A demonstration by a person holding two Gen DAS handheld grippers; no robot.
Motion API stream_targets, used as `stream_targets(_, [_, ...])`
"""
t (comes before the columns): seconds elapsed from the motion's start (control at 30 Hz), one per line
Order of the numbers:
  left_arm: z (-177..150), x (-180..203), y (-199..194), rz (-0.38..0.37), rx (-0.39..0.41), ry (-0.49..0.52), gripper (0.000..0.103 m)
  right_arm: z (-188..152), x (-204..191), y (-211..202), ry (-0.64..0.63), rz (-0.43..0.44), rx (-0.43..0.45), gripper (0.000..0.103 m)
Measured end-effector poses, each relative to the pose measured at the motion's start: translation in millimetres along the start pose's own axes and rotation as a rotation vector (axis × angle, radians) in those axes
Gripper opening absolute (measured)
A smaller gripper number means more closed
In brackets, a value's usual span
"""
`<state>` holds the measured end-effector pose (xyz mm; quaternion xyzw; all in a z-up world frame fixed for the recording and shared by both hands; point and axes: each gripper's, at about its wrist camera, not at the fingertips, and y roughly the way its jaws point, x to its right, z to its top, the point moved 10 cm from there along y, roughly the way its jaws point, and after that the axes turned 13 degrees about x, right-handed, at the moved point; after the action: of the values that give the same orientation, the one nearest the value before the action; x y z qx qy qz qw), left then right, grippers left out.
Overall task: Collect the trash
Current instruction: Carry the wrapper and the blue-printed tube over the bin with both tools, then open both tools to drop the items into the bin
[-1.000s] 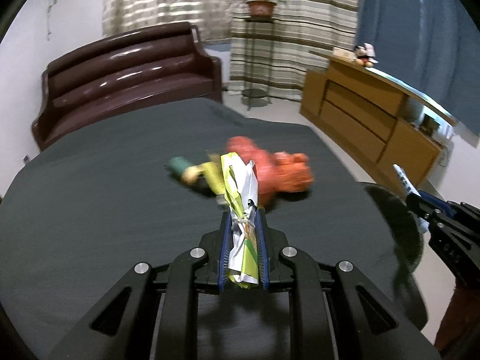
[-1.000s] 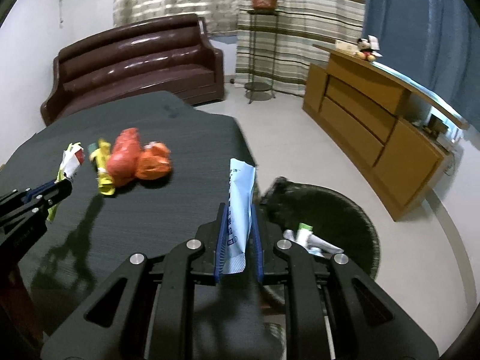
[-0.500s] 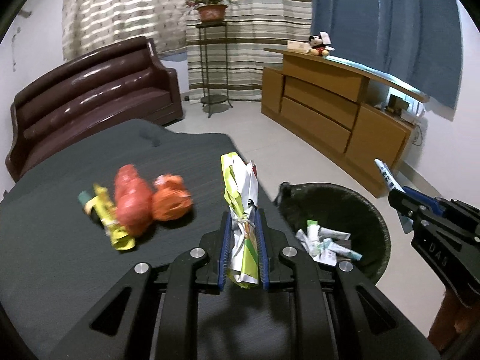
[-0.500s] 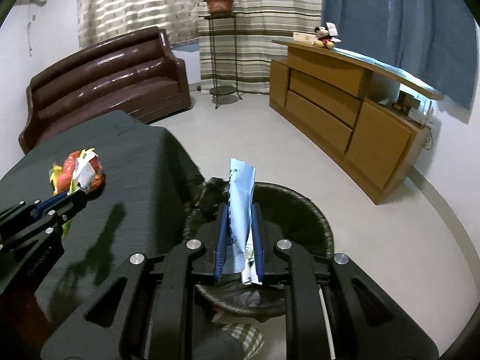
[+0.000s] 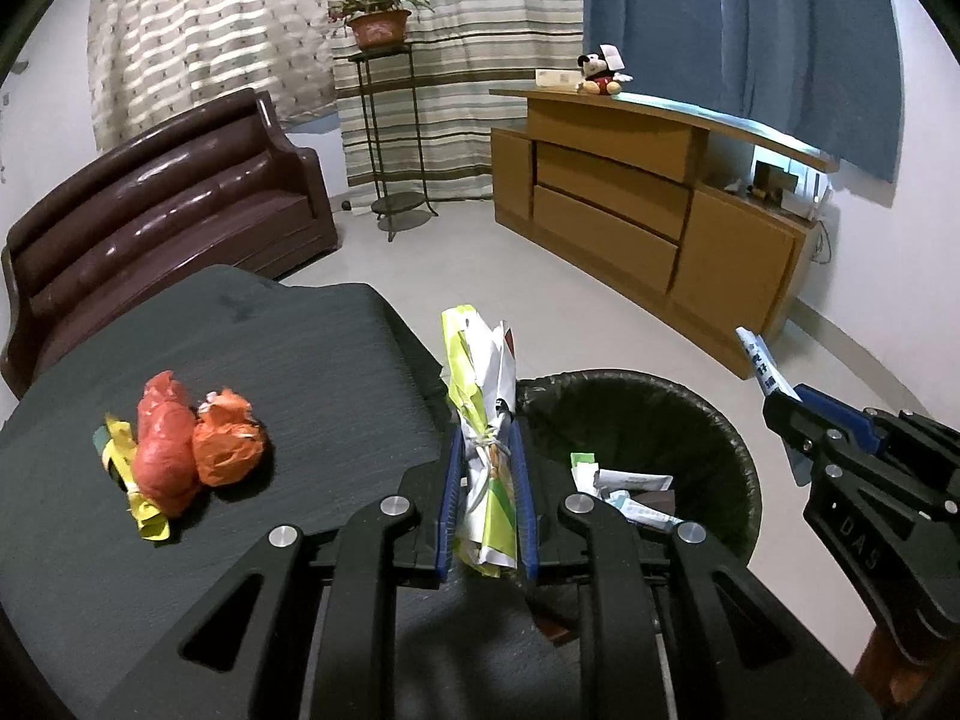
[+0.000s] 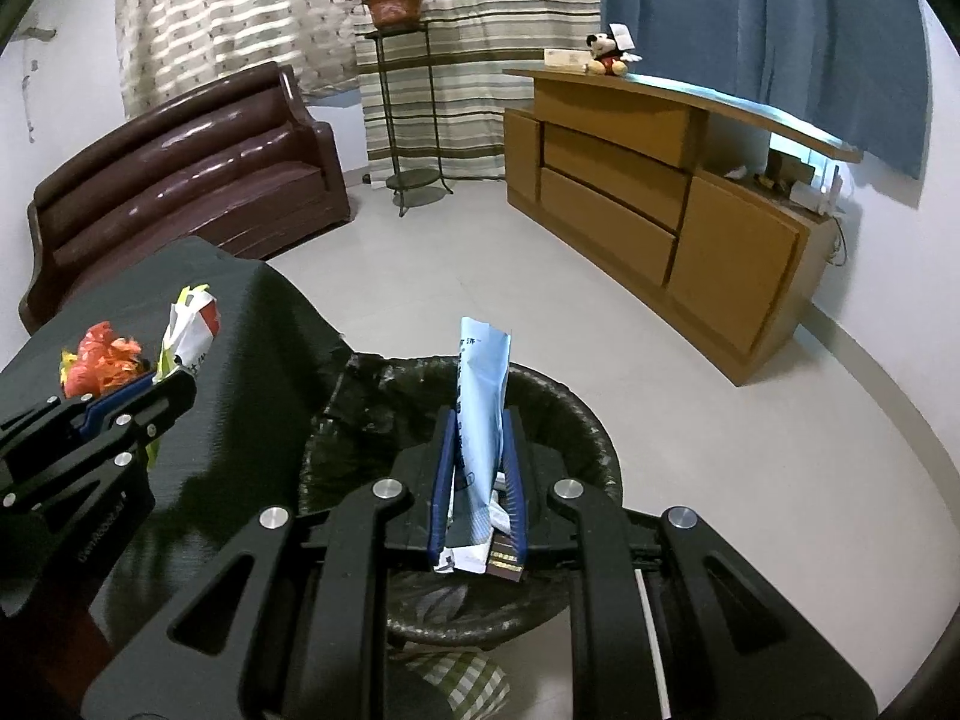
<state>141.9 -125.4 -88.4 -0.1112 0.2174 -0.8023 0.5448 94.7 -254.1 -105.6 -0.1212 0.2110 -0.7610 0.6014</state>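
My left gripper [image 5: 485,429] is shut on a crumpled green and white wrapper [image 5: 480,372], held over the table edge beside the black bin [image 5: 714,414]. My right gripper [image 6: 478,420] is shut on a light blue packet [image 6: 483,378], held directly above the bin [image 6: 576,414]. Several paper scraps [image 5: 624,489] lie inside the bin. Red and orange crumpled bags [image 5: 192,444] with a yellow wrapper [image 5: 141,504] lie on the dark table [image 5: 270,348]. The right gripper shows in the left wrist view [image 5: 780,402], the left gripper in the right wrist view [image 6: 174,381].
A brown leather sofa [image 5: 150,204] stands behind the table. A wooden sideboard [image 5: 648,210] with a plush toy [image 5: 600,75] lines the right wall. A metal plant stand [image 5: 390,138] stands by the curtains. Light floor [image 6: 540,288] surrounds the bin.
Both grippers have swung right from the table toward the bin, each still holding its trash. The right gripper now hangs over the bin; the red bags have stayed on the table.
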Motion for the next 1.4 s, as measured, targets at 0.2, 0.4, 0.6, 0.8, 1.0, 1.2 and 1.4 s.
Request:
stream_targets(0.2, [-1.5,9.2,8.7,-0.006,-0.019,0.012,0.017,-1.5,7.9,7.0,0.015,-0.01,-0.001,0.016])
stream_targets(0.4, [-0.1,18.1,15.8,-0.016,-0.027,0.026,0.017,-3.5,15.1,15.1,0.031,-0.02,-0.009,0.016])
stream_targets(0.6, [-0.4,22.3,20.6,-0.022,-0.037,0.029,0.017,-7.4,18.2,20.2,0.036,-0.032,-0.016,0.016])
stream_targets(0.8, [-1.7,23.6,25.4,-0.022,-0.052,0.032,0.018,-10.8,18.2,24.5,0.04,-0.039,-0.024,0.016])
stream_targets(1.0, [-1.9,23.5,28.1,-0.021,-0.059,0.032,0.018,-11.4,19.9,27.1,0.047,-0.044,-0.031,0.017])
stream_targets(1.2, [-3.2,22.4,30.4,-0.018,-0.061,0.02,0.037,-11.0,25.7,29.3,0.072,-0.054,-0.029,0.034])
stream_targets(1.4, [-3.7,20.6,29.2,-0.016,-0.061,0.016,0.043,-10.5,26.9,28.6,0.077,-0.058,-0.026,0.035])
